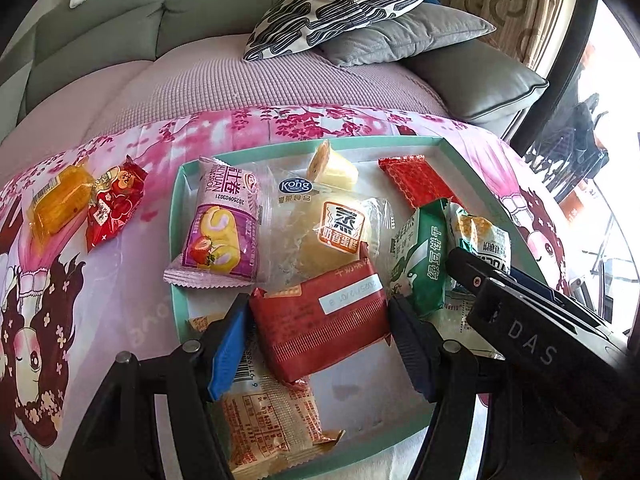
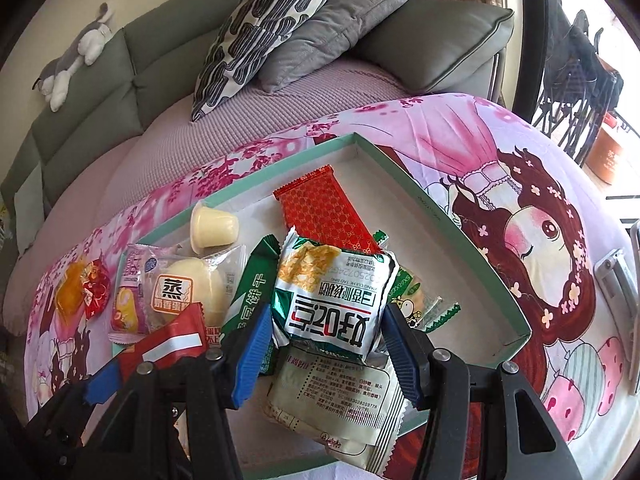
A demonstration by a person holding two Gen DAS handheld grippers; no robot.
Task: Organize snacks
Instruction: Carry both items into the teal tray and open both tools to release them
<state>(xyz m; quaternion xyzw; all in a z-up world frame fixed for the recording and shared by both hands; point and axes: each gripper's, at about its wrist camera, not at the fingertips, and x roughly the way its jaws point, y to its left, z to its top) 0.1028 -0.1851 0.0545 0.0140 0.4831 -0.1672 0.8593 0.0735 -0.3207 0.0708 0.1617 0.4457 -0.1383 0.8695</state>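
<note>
Snacks fill the mint-green tray (image 1: 176, 216) ahead of both your grippers. Your left gripper (image 1: 318, 320) has a red biscuit pack (image 1: 320, 320) between its fingers, both pads against the pack's ends, so it is gripped. Beyond those fingertips lie a steamed cake pack (image 1: 328, 232) and a purple swiss-roll pack (image 1: 224, 224); below them sits a tan printed packet (image 1: 272, 420). Left of the tray, on the pink cartoon cloth (image 1: 120, 280), rest an orange jelly (image 1: 60, 204) and a small red candy pack (image 1: 114, 204). Your right gripper (image 2: 324, 324) clamps a white-and-green snack bag (image 2: 332, 300) between its pads. Past its fingertips lies a red patterned wrapper (image 2: 324, 208); left of its left finger sit a green biscuit pack (image 2: 250, 284) and a pudding cup (image 2: 214, 226).
</note>
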